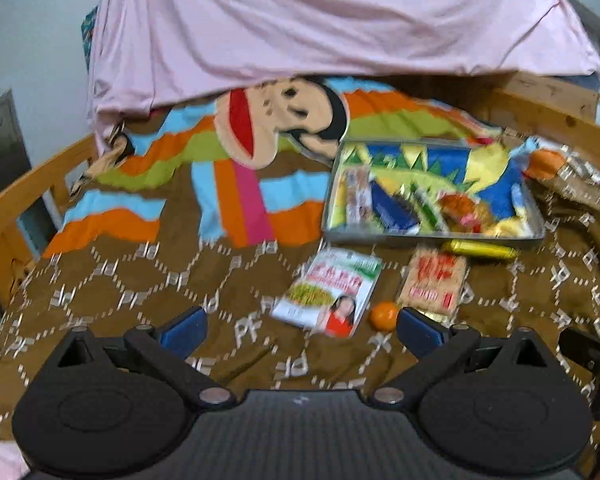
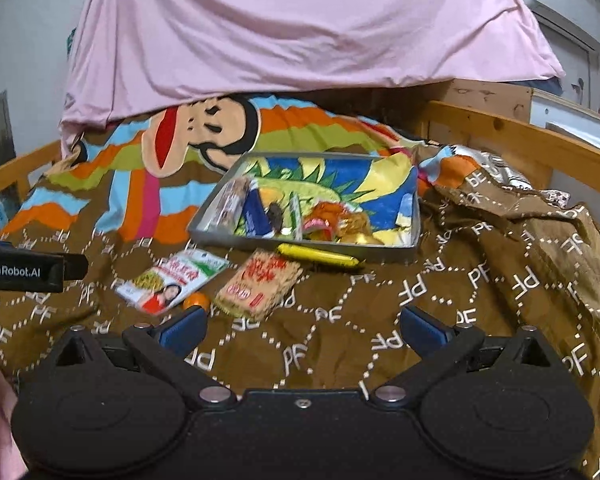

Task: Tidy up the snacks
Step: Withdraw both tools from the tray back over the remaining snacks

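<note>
A grey metal tray (image 1: 534,236) (image 2: 312,249) with a colourful lining rests on the brown bedspread and holds several snack packets. In front of it lie a yellow wrapped bar (image 1: 480,249) (image 2: 318,256), a tan cracker pack with red print (image 1: 434,282) (image 2: 260,288), a white-and-green packet with a woman's picture (image 1: 328,292) (image 2: 172,280) and a small orange fruit (image 1: 384,315) (image 2: 197,301). My left gripper (image 1: 302,332) hovers open just short of the white packet and the fruit. My right gripper (image 2: 304,330) hovers open over bare bedspread, right of the cracker pack.
A pink sheet (image 1: 320,20) (image 2: 300,20) hangs over the far end of the bed. Wooden bed rails (image 1: 28,184) (image 2: 532,140) run along both sides. A crumpled fold of the bedspread (image 2: 540,216) rises right of the tray. The left gripper's body (image 2: 28,270) shows at the right wrist view's left edge.
</note>
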A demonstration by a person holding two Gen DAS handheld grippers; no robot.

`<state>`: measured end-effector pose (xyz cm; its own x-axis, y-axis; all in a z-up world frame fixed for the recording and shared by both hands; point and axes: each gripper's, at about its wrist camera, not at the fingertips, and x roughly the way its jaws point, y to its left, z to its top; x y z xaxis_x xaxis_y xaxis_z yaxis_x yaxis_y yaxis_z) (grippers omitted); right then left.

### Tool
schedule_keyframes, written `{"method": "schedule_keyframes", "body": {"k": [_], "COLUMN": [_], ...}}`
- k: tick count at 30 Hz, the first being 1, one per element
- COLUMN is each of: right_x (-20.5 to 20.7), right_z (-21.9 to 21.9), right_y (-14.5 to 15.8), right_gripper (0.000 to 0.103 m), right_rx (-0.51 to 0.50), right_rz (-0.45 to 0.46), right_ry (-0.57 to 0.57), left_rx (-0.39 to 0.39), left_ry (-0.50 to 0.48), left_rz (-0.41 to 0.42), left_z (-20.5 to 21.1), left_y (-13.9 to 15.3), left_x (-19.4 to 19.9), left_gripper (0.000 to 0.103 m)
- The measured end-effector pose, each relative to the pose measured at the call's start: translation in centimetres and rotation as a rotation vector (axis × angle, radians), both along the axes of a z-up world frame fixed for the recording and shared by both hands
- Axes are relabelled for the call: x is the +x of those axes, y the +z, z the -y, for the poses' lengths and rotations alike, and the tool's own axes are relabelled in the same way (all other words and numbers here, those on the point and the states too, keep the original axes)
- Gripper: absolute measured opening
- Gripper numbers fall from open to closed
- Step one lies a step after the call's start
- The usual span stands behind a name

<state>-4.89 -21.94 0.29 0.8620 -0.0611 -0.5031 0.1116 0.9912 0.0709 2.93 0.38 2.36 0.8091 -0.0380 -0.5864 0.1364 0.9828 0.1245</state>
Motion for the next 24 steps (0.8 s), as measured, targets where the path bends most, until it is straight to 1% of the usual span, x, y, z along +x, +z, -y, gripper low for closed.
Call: {"method": "schedule_keyframes", "body": {"k": [2, 4, 8, 11, 16, 20, 24], "right_x": [-0.1, 0.0, 0.4, 0.7, 1.3, 2.0, 2.7], "right_z": [-0.4, -0.6, -0.9, -1.0, -1.2, -1.5, -1.8], "right_y": [-0.2, -0.4, -1.0, -1.4, -2.0, -2.4, -2.8], "right_gripper": [0.102, 0.102, 0.102, 0.102, 0.102, 0.102, 0.102], "right_rx": [-0.008, -0.008, -0.005, -0.001, 0.010, 0.014, 0.008], "right_rz": [-0.012, -0.027, -0.065, -0.085, -0.118, -0.142, -0.159], "right_ry": [0.009, 0.021, 0.037, 0.049, 0.064, 0.079, 0.102], "left_rx": [0.000, -0.003, -0.011, -0.001, 0.004, -0.011, -0.007], "left_ry": [0.023, 0.043, 0.066, 0.075, 0.072, 0.071, 0.074], "left_rz": [-0.057, -0.082, -0.092, -0.108, -0.149, -0.159, -0.178], "left_z": [-0.5, -0.9, -1.4, -1.3, -1.1, -1.3, -1.5], "left_y": [-0.5, -0.7, -0.7, -0.8, -0.9, -0.4, -0.2], "left_x": [0.2, 0.4, 0.5, 0.9, 1.4, 1.5, 2.4], "left_gripper": [0.103, 0.103, 0.103, 0.103, 0.103, 0.103, 0.103]}}
